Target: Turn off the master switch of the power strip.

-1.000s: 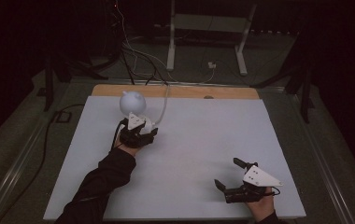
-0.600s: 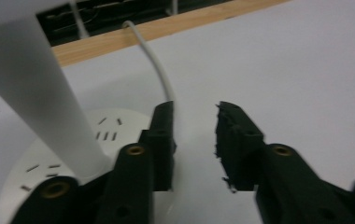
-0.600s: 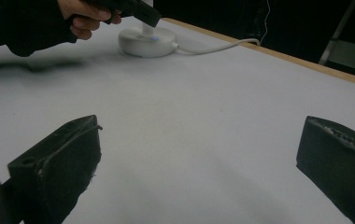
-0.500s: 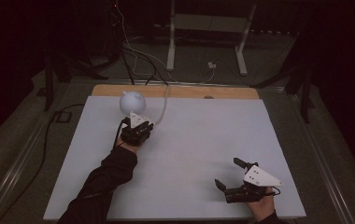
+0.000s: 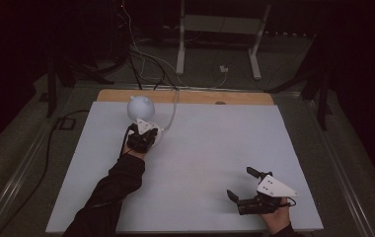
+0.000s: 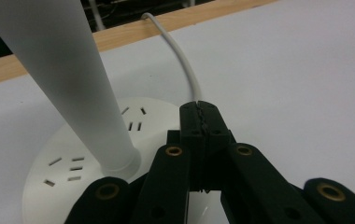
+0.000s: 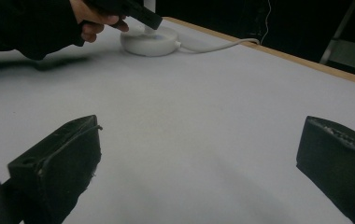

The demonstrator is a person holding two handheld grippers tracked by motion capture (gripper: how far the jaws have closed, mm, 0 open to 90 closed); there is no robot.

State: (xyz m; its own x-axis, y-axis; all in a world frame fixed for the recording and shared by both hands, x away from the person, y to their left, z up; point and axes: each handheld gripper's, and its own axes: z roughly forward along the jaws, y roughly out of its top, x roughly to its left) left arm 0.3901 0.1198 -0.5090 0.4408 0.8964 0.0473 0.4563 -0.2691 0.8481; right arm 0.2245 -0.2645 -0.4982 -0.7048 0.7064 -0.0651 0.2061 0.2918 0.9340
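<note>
White round plastic lamp base (image 6: 73, 158) runs off the left gripper view's bottom edge, partly hidden behind the closed black left gripper (image 6: 201, 116). Its white tapered stem (image 6: 68, 79) is cut at the top edge. In the right gripper view the stem is hidden behind the hand (image 7: 96, 21).

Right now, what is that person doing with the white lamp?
A person holds a tool in each hand at a white table. The left tool is shut, with nothing between its jaws, and its tip sits over the round base of the lamp, beside the stem. It looks like it may be pressing something there, but no button can be seen. The lamp's cord runs off the far edge. The right tool rests open near the front, far from the lamp.
</note>
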